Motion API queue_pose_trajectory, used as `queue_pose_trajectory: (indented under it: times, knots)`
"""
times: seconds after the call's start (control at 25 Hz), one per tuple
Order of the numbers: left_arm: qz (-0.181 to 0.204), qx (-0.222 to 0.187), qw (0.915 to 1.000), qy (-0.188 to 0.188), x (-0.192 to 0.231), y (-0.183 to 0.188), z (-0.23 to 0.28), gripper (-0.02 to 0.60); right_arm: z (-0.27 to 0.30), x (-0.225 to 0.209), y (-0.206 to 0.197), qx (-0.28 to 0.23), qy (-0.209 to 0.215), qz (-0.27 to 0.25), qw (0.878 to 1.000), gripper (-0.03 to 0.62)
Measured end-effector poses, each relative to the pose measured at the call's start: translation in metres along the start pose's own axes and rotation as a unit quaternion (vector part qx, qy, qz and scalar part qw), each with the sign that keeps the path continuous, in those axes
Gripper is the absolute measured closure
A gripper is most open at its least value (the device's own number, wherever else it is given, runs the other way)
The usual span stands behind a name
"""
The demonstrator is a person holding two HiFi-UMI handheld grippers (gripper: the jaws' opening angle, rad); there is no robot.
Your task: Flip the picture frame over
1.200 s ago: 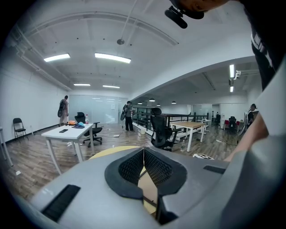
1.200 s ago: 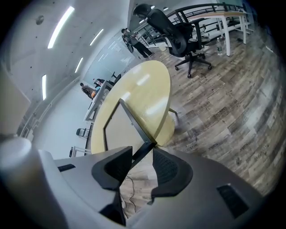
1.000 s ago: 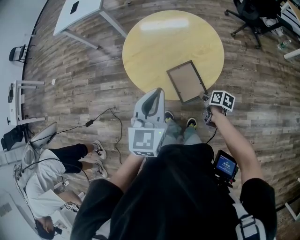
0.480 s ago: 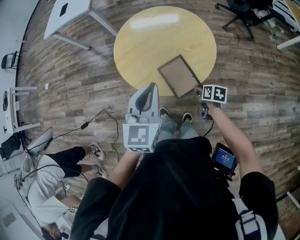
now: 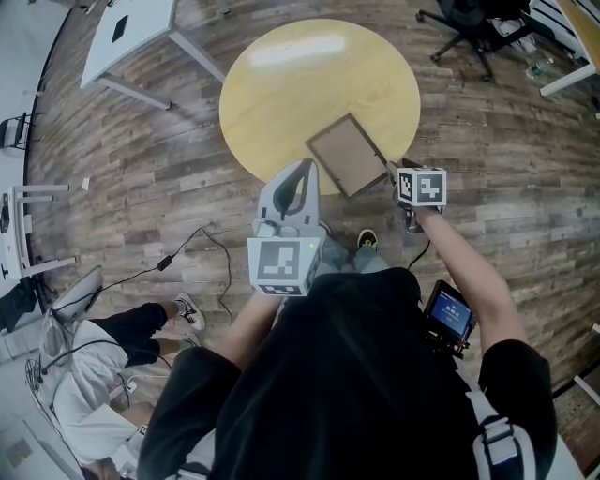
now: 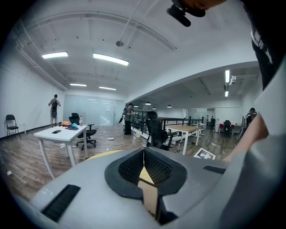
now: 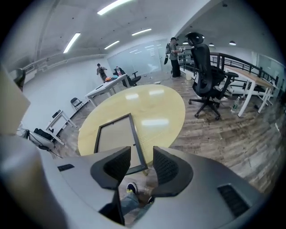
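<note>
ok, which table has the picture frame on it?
The round yellow table; the picture frame lies flat by its near edge. The white rectangular table at upper left shows a small dark object, no frame.

Pic frame lay flat on round yellow table, by the edge nearest the person, skewed diag. Thin dark border, plain tan-brown panel facing up, near corner at table rim.

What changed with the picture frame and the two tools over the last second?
The right tool has rolled and eased upward by the picture frame's near corner; its jaws are opening, nothing gripped. The frame still lies flat on the round table, and the left tool stays shut, holding nothing.
</note>
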State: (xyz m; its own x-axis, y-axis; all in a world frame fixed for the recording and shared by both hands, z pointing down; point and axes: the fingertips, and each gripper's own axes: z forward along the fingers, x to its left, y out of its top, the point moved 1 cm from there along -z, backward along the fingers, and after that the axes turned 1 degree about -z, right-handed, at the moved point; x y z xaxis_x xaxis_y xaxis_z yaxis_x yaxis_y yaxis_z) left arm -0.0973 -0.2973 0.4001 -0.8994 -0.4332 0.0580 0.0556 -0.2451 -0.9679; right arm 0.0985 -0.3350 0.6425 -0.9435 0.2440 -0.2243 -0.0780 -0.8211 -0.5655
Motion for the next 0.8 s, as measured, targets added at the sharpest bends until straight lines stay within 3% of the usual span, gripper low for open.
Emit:
queue_pose_trajectory:
  times: [0.36,0.48,0.64,0.8]
  knots:
    - [0.008,-0.021,0.9998,-0.003,-0.005,0.014,0.002,0.558,-0.022,0.013,0.038,-0.064,0.01,-0.032,0.997,0.437]
    - [0.008,-0.03,0.9995,-0.002,-0.001,0.023,0.0,0.558,-0.049,0.034,0.068,-0.116,0.021,-0.066,0.991,0.447]
    - [0.008,-0.045,0.999,-0.004,-0.003,0.039,0.001,0.557,-0.114,0.071,0.121,-0.229,0.041,-0.117,0.966,0.496]
    - [0.005,-0.057,0.9983,-0.011,-0.01,0.051,-0.004,0.558,-0.173,0.105,0.148,-0.312,0.074,-0.132,0.938,0.538]
